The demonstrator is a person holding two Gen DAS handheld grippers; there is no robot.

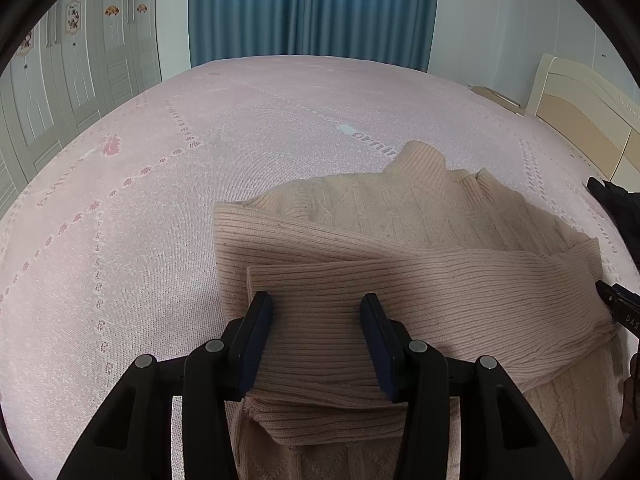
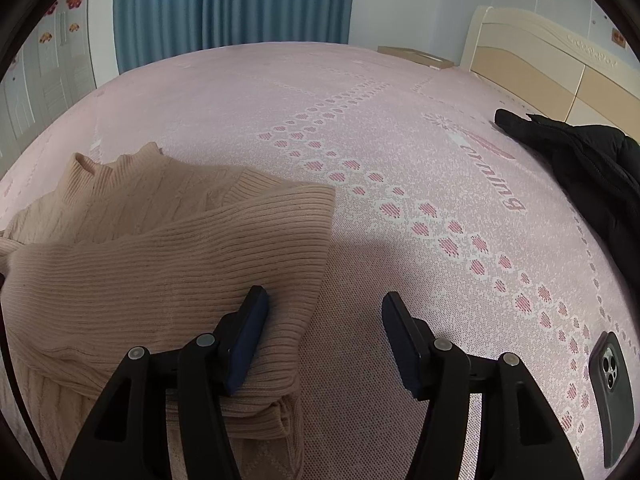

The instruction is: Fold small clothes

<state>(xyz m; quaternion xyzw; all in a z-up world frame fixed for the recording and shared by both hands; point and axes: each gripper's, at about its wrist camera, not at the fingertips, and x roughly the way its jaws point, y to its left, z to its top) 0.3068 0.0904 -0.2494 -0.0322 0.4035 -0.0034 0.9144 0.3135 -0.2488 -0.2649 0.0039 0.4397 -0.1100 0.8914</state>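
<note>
A beige knit sweater (image 1: 420, 240) lies on the pink bed cover, its ribbed sleeves folded across the body and its collar pointing away. My left gripper (image 1: 316, 308) is open, its two fingers standing over the folded ribbed sleeve. The sweater also shows in the right wrist view (image 2: 168, 248), at the left. My right gripper (image 2: 324, 304) is open; its left finger (image 2: 248, 332) rests on the sweater's right edge, its right finger is over bare cover. The tip of the right gripper shows at the right edge of the left wrist view (image 1: 616, 304).
The pink patterned bed cover (image 2: 400, 128) stretches far ahead. A black jacket (image 2: 588, 160) lies at the right by the cream headboard (image 2: 540, 60). A phone in a dark case (image 2: 612, 396) lies at the near right. Blue curtains (image 1: 312, 8) and a white wardrobe (image 1: 60, 80) stand beyond.
</note>
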